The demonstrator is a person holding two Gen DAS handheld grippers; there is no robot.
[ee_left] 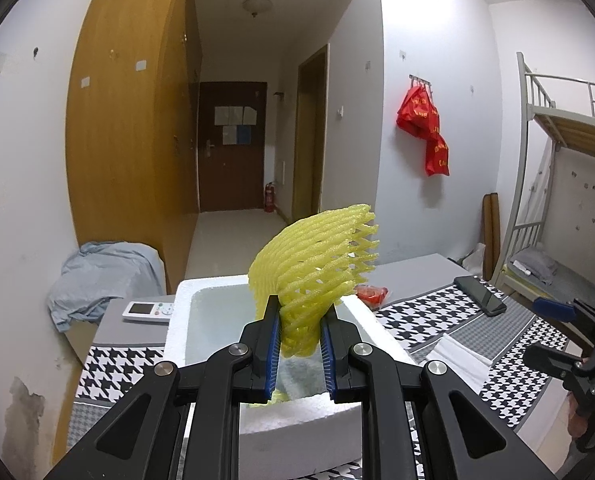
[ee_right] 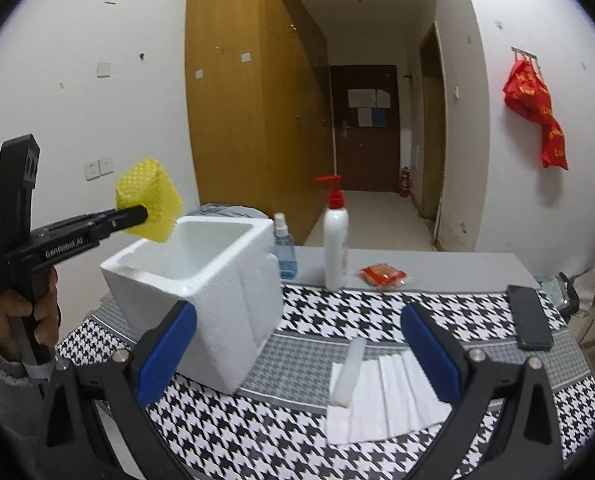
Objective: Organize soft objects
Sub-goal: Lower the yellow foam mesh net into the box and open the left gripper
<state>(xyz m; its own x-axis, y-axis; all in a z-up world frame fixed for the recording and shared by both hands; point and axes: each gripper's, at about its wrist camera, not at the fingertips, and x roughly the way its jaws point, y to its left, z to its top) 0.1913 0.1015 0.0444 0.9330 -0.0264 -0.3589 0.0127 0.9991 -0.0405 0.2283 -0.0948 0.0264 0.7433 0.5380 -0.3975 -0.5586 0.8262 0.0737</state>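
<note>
My left gripper (ee_left: 300,312) is shut on a yellow foam net sleeve (ee_left: 317,256), which fans up and right above the open white foam box (ee_left: 297,412). From the right wrist view the same left gripper (ee_right: 143,212) holds the yellow foam net (ee_right: 149,200) over the near-left rim of the foam box (ee_right: 225,312). My right gripper (ee_right: 297,344) stands open above the houndstooth cloth with nothing between its pads. White foam sheets (ee_right: 385,392) with a white foam strip (ee_right: 349,372) on them lie on the cloth just beyond it.
On the table (ee_right: 437,268) stand a white pump bottle (ee_right: 335,248), a blue spray bottle (ee_right: 284,254), a red packet (ee_right: 383,274) and a black phone (ee_right: 531,316). A remote (ee_left: 149,311) and a blue-grey cloth (ee_left: 105,276) lie left of the box. A bunk bed (ee_left: 557,184) is at the right.
</note>
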